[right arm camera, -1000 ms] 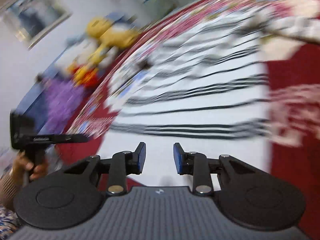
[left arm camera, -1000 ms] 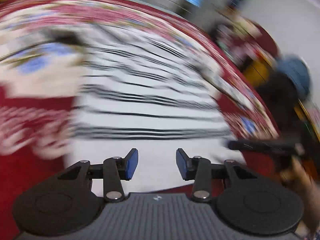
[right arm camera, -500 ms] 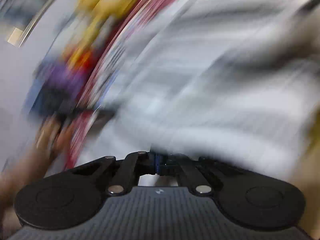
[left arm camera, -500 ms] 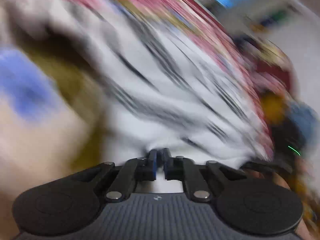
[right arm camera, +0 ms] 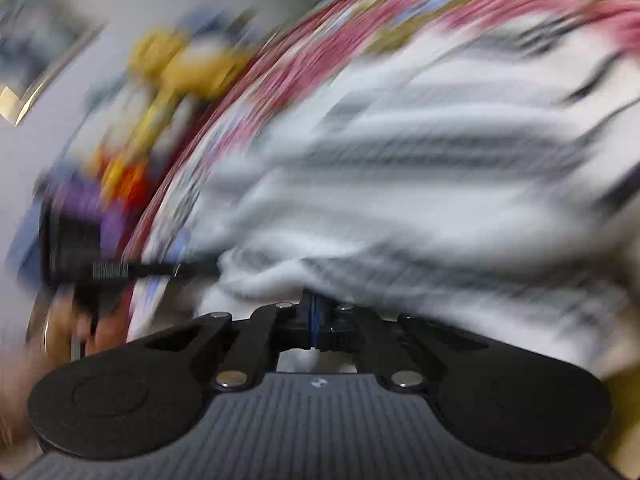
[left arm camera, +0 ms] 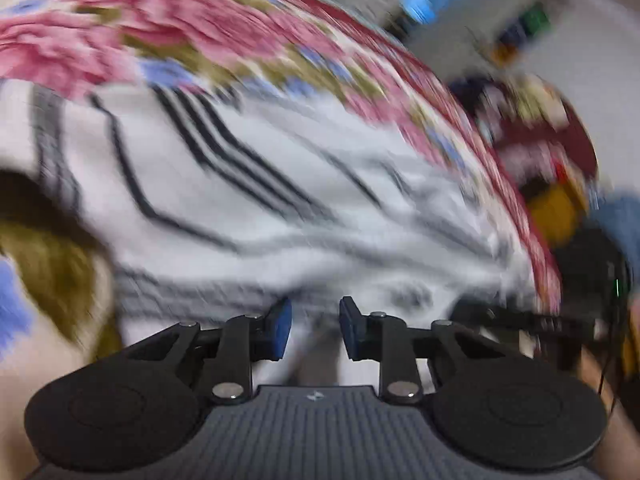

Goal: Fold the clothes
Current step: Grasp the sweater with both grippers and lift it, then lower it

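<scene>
Though motion blur smeared both views, the white garment with black stripes lay rumpled across the floral bedspread, reaching towards its far edge. The left gripper had its blue pads apart, with cloth just beyond them; whether they touched it was unclear. The right gripper was closed, fingers together on a fold of the garment. Yellow and purple shapes beyond the bedspread's edge were too blurred to identify.

Floral red bedspread, white black-striped garment directly on it.
</scene>
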Tool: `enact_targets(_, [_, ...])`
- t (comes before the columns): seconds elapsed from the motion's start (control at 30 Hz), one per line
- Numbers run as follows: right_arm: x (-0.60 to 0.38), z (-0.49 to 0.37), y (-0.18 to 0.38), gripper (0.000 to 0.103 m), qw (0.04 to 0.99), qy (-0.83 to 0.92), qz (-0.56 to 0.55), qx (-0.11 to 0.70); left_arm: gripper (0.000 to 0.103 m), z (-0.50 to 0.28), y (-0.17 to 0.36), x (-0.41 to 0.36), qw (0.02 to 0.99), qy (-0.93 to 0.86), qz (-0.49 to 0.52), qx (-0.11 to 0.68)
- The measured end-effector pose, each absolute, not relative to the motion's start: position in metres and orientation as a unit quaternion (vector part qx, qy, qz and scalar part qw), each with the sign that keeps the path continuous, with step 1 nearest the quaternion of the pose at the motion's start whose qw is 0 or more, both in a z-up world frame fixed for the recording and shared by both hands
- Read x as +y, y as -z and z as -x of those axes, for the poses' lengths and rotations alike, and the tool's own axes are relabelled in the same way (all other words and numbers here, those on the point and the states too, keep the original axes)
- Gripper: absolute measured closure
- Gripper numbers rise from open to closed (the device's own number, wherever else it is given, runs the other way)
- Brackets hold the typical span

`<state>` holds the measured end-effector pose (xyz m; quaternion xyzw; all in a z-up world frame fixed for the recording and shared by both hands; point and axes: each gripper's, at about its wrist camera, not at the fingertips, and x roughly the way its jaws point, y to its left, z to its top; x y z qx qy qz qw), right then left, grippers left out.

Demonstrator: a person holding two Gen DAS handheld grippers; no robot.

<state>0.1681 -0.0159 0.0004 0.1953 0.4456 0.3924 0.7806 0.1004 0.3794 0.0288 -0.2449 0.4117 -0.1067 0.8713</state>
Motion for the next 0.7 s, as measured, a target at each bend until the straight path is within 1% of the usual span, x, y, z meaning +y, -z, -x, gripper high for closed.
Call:
enact_targets(0.03, [-0.02,-0.168,-0.005,0.102,0.785,-0.391,-0.194,0.439,0.075,-0.1,-0.034,0.381,0.878,0.098,0.233,0.407])
enact_targets(0.07, [-0.02,-0.164,-0.011,0.095,0.785,-0.402,-0.181,0.436,0.074,-0.099,-0.038,0.381,0.879,0.108,0.228,0.405])
enact_targets(0.17, [-0.027,-0.153,-0.022,0.088,0.769,-0.442,-0.185,0.423,0.073,-0.095,-0.05,0.377,0.871,0.164,0.241,0.395])
enact_targets(0.27, [-0.038,-0.157,-0.028,0.086,0.776,-0.44,-0.203,0.405,0.062,-0.111,-0.063,0.363,0.891,0.166,0.2,0.373])
enact_targets(0.37, [-0.049,-0.185,-0.03,0.086,0.803,-0.395,-0.22,0.389,0.061,-0.133,-0.072,0.354,0.914,0.137,0.147,0.352])
enact_targets(0.4, [-0.051,-0.196,-0.032,0.085,0.81,-0.383,-0.232,0.379,0.057,-0.141,-0.075,0.353,0.922,0.12,0.127,0.346])
enact_targets(0.43, [-0.052,-0.207,-0.034,0.081,0.819,-0.371,-0.24,0.367,0.053,-0.147,-0.077,0.351,0.931,0.104,0.096,0.337])
enact_targets(0.47, [-0.054,-0.213,-0.039,0.072,0.832,-0.358,-0.234,0.353,0.048,-0.152,-0.08,0.349,0.939,0.089,0.057,0.328])
enact_targets(0.5, [-0.055,-0.218,-0.045,0.067,0.849,-0.343,-0.216,0.339,0.044,-0.156,-0.083,0.347,0.945,0.074,0.018,0.318])
enact_targets(0.53, [-0.056,-0.223,-0.05,0.06,0.863,-0.329,-0.199,0.327,0.042,-0.162,-0.084,0.342,0.949,0.064,-0.023,0.309])
enact_targets(0.6, [-0.054,-0.233,-0.054,0.058,0.879,-0.315,-0.167,0.318,0.035,-0.174,-0.079,0.33,0.946,0.06,-0.103,0.3])
enact_targets(0.7, [-0.05,-0.249,-0.055,0.057,0.892,-0.298,-0.123,0.317,0.035,-0.194,-0.066,0.315,0.926,0.073,-0.202,0.312])
